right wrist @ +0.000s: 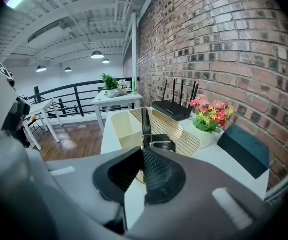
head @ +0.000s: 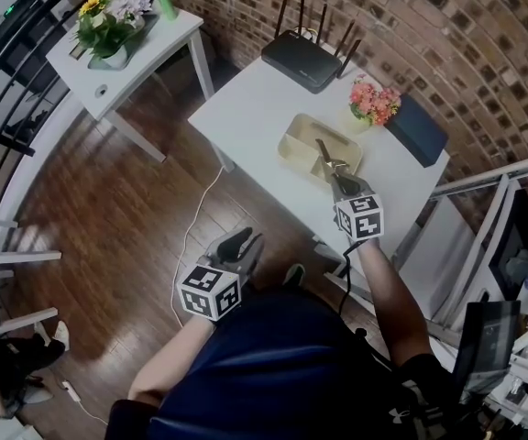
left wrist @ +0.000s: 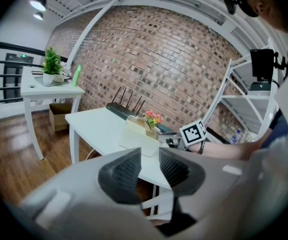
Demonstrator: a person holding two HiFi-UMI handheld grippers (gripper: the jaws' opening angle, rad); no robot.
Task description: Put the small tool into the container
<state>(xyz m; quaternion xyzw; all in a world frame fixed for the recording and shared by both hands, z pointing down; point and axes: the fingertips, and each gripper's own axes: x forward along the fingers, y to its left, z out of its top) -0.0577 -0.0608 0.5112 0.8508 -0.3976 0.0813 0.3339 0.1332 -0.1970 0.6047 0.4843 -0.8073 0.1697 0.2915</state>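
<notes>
Right gripper point(head: 341, 181) is clamped on the small tool point(head: 326, 157), jaws nearly together, pinching its near end. The tool's long axis runs straight on from the jaws, away from the person, with the free tip toward the wall edge of the table point(head: 246, 108), roughly at the router point(head: 305, 58). It slopes down from the grip toward the tip.

Tool look: slim and dark, a thin flat strip at the front and a blockier black part right at the jaws, plus a dull metal glint midway along in the head view. In the right gripper view the strip point(right wrist: 145, 126) is seen edge-on, a narrow upright line.

Tool location: over the container point(head: 293, 128), on the side of it nearest the person. The right gripper view puts it along the divide between the deep open compartment and the ribbed section. Can't tell if the tip touches the container.

The container is cream, rectangular and low-walled. It sits about mid-table, closer to the person's edge than to the wall edge, just beside the flower pot point(head: 374, 101). The dark box point(head: 417, 128) is toward the right corner and the router is at the far corner by the wall.

Left gripper point(head: 244, 241) is off the table, low by the person's body over the wood floor, jaws apart with nothing between them.
</notes>
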